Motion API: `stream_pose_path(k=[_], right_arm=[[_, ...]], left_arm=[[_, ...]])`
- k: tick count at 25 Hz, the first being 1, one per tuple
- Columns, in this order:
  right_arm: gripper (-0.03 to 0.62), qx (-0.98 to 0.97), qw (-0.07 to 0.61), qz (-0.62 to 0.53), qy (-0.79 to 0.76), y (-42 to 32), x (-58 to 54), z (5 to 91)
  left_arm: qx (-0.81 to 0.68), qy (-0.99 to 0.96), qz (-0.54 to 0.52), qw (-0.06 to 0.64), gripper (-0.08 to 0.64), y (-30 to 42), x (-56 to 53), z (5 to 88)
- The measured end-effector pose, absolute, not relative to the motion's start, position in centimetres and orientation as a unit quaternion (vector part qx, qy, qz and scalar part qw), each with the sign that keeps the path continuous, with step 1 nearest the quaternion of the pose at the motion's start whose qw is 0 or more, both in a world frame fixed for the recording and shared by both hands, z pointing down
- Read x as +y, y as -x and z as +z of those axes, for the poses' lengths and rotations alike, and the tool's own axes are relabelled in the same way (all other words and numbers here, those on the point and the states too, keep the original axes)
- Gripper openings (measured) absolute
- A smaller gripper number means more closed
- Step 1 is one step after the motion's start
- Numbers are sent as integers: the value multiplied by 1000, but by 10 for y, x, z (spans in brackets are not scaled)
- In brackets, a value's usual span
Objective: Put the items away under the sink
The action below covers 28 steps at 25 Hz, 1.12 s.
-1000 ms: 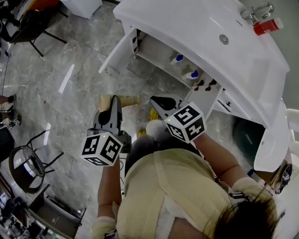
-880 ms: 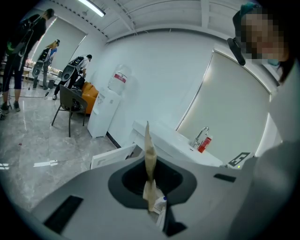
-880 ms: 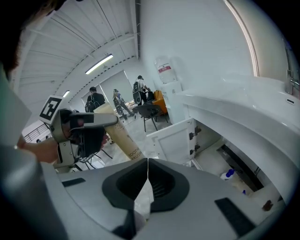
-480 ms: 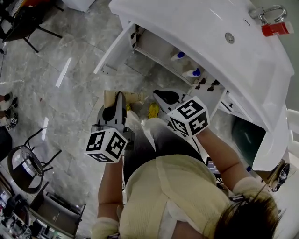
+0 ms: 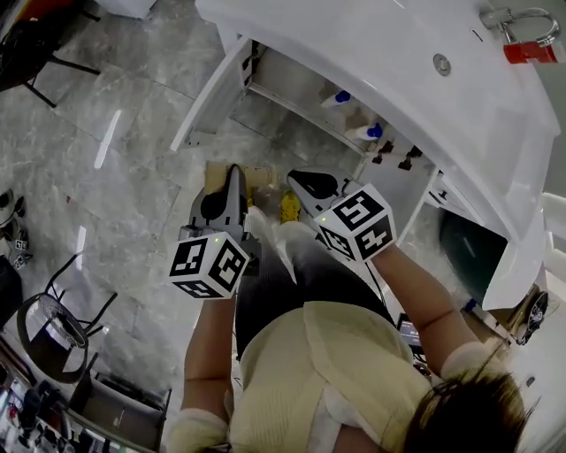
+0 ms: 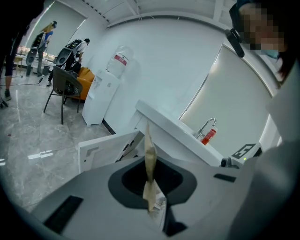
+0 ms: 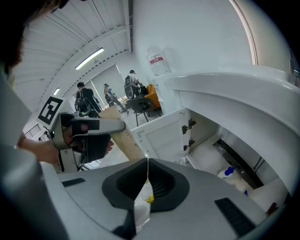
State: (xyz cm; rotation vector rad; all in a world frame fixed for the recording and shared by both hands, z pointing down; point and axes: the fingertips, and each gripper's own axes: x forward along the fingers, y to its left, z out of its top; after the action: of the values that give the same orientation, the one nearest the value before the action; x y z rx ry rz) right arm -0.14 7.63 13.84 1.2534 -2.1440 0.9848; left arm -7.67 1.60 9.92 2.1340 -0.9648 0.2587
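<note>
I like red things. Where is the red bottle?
In the head view the red bottle sits top right on the white sink, right beside the chrome faucet.

Person seen from above in a pale yellow short-sleeved top and dark trousers.
Dark hair. The left claw and right claw are grey, each carrying a white cube printed with black square markers.

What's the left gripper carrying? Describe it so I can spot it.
Find the white sink cabinet with its door swung open. Before it, the left gripper clamps a flat tan paper pouch, edge-on. The right gripper holds a clear plastic bag with yellow inside; this one is opaque brown.
</note>
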Motion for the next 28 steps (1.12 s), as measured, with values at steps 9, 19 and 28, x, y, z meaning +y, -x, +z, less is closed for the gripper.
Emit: stream_pose_path(k=[9, 19, 28], right_arm=[[26, -755, 236, 382, -478, -5, 63, 178], [26, -738, 234, 395, -494, -11, 47, 231], [26, -732, 228, 396, -505, -21, 26, 271]], left_arm=[[-369, -828, 124, 405, 54, 73, -2, 154], [-355, -821, 145, 423, 54, 58, -11, 210], [-349, -819, 160, 426, 54, 47, -24, 260]])
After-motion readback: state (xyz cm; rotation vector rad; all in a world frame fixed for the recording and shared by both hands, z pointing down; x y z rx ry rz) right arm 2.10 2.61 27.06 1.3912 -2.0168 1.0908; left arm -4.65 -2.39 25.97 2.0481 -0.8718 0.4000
